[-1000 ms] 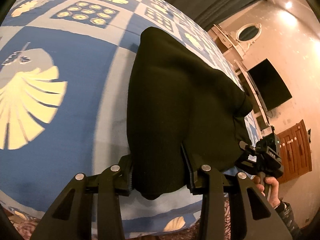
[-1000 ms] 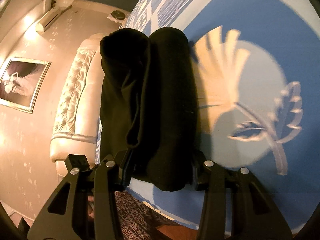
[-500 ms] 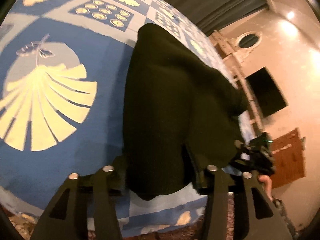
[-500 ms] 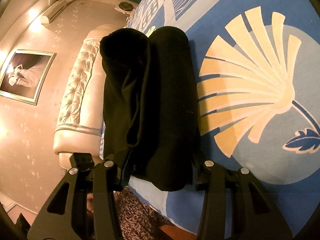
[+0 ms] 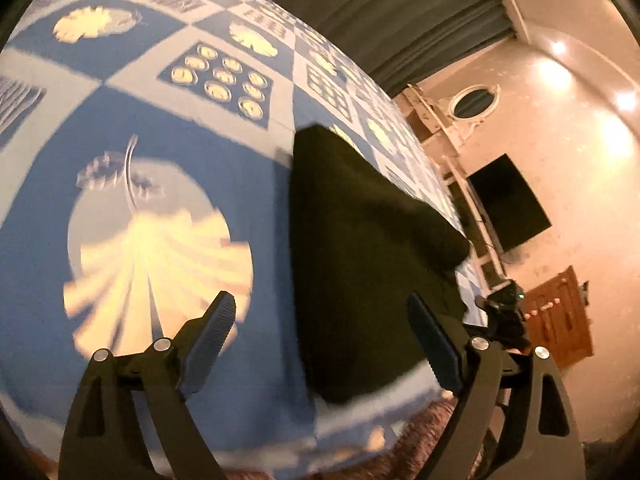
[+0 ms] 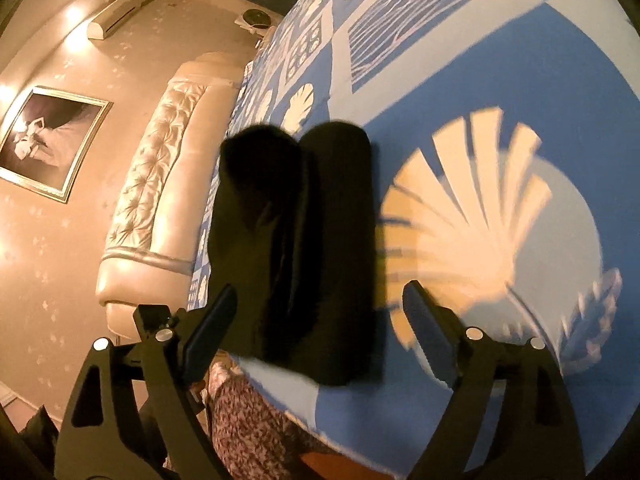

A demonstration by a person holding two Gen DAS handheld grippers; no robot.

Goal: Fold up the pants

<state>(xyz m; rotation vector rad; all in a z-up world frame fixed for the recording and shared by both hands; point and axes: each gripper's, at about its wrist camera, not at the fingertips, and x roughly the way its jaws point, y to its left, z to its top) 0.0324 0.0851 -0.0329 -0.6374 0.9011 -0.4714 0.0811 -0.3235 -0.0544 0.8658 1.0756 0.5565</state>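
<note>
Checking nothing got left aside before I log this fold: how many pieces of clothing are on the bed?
1: the folded black pants lie near the bed's front edge, between the open left gripper and open right gripper. Anything outside both views could be missed.

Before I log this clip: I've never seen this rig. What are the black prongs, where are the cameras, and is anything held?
No robot here: a person carries two handheld grippers, each with a fisheye camera looking along its fingers. The prongs are the left gripper and right gripper, each seen from its own camera; both are open and hold nothing. Folded black pants lie near the edge of a blue shell-patterned bedspread. The other gripper's body shows at the left view's right.
</note>
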